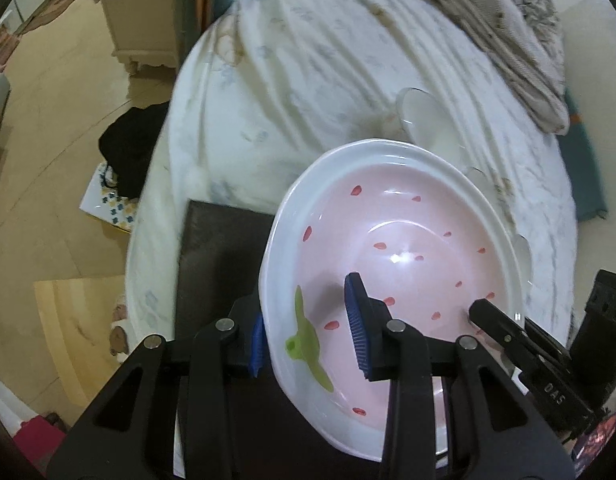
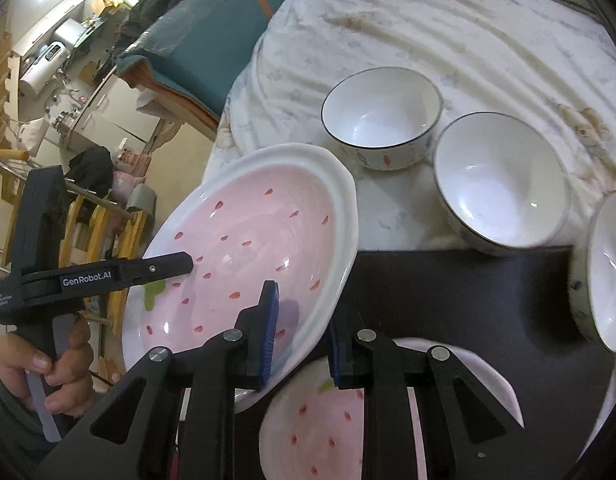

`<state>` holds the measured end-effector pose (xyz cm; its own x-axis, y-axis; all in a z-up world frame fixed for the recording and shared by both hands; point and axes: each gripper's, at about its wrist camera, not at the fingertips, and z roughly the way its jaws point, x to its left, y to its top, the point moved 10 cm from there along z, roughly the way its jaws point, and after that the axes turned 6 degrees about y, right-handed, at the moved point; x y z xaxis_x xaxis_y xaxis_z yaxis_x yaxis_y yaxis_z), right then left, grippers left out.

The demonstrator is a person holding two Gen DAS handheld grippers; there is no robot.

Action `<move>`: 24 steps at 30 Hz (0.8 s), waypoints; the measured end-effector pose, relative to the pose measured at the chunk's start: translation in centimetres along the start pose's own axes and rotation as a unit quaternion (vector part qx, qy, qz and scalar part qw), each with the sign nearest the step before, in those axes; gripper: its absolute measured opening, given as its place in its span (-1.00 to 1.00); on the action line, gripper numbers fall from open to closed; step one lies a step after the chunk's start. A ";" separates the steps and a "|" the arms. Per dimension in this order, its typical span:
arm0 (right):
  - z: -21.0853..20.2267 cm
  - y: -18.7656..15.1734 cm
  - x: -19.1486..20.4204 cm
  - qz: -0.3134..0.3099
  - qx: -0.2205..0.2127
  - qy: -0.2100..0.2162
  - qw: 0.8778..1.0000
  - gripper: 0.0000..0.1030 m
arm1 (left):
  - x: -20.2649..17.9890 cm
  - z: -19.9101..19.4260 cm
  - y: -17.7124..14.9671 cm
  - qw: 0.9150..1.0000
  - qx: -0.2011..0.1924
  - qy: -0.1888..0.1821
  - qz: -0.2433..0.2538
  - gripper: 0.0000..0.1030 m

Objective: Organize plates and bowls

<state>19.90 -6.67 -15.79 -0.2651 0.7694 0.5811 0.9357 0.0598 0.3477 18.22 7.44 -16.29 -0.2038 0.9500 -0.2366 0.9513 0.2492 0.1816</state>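
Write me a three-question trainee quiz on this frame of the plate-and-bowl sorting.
1. True or false: both grippers clamp the rim of the pink strawberty-patterned ceramic plate.
2. How many white ceramic bowls show in the right wrist view: A two, B three, C five?
3. Fill in: a second pink strawberry plate lies on the ____ mat.

Key
1. True: the left gripper and the right gripper each have one blue pad inside the dish and one outside.
2. B: far bowl, middle bowl, edge bowl.
3. dark
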 end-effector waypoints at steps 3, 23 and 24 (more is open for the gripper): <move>-2.1 -1.0 -0.1 0.001 -0.010 0.001 1.000 -0.55 | -1.5 -1.0 -1.5 1.000 -0.007 -0.014 0.014 -0.40; -11.6 -10.5 -2.8 0.038 -0.053 -0.031 0.997 -0.55 | -7.7 -0.2 -11.1 0.992 0.024 -0.030 0.123 -0.41; -11.5 -10.9 -3.1 0.042 -0.052 -0.032 0.997 -0.55 | -7.9 0.2 -11.3 0.991 0.026 -0.025 0.128 -0.41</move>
<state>7.82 -17.00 -12.90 -0.1691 0.8082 0.5641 0.9238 -0.0696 0.3766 9.08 -2.92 -16.67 0.0566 0.9700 -0.2365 0.9813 -0.0103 0.1924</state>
